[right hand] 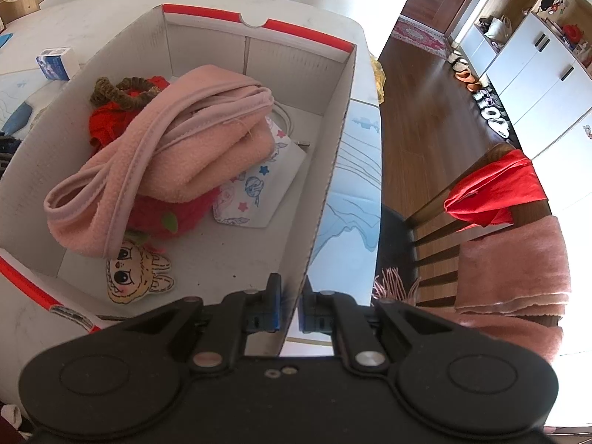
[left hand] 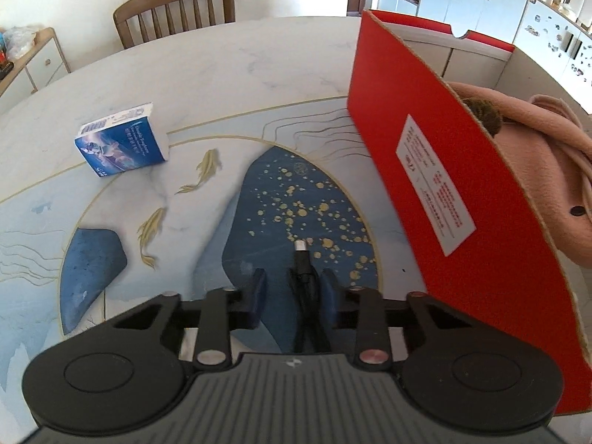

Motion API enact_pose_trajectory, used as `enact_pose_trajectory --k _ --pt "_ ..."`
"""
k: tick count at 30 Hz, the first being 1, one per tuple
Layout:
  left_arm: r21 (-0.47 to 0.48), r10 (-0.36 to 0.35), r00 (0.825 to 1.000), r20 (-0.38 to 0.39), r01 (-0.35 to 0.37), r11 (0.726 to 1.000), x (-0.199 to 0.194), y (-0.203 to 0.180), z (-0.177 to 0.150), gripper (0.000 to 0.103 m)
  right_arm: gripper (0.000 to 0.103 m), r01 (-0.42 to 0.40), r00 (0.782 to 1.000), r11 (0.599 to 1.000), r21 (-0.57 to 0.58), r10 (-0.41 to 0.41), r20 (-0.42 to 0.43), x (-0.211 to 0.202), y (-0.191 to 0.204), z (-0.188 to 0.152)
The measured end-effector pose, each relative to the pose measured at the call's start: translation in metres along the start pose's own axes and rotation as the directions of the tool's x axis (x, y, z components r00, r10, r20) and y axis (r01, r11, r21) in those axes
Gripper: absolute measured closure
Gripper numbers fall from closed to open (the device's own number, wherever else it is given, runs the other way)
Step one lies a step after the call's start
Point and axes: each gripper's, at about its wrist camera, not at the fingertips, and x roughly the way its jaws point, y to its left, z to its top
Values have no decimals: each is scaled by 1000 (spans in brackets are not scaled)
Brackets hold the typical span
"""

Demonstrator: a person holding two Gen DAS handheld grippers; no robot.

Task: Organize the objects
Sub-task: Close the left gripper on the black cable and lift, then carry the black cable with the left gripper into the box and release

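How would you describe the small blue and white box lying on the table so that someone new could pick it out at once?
Start at the big red cardboard box on the painted table. Look across the table toward the wooden chair: the small blue and white carton lies alone by the gold ring line, near the painted fish. It is the only loose packet there, with printed artwork on its blue face.

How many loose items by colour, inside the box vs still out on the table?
In the red box:
Pink: 1, garment
Red: 1, plush
White printed: 1, pouch
Yellow: 1, cartoon patch
On the table:
Blue: 1, carton
Black: 1, cable in left gripper
Total: 6
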Motion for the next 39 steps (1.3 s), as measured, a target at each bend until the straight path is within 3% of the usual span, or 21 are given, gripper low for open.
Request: enact_pose_trajectory --k 1,4,21,32,39 --pt "-3 -7 1000 -2 7 1000 -1 0 0 89 95 0 1000 1000 1 0 0 0 0 0" --pt "-18 -18 1000 -9 18 1000 -4 2 -2 92 96 -1 1000 1000 1 1 0 1 1 0" --pt "-69 -67 995 80 72 995 -81 23 15 95 96 -4 1000 1000 7 3 6 5 1 -3" --pt "-23 -109 967 230 118 993 -145 18 59 96 96 -6 1000 1000 4 6 5 7 3 1" --pt "46 -207 954 217 202 978 -163 -8 98 96 96 -6 1000 1000 3 6 6 8 3 0"
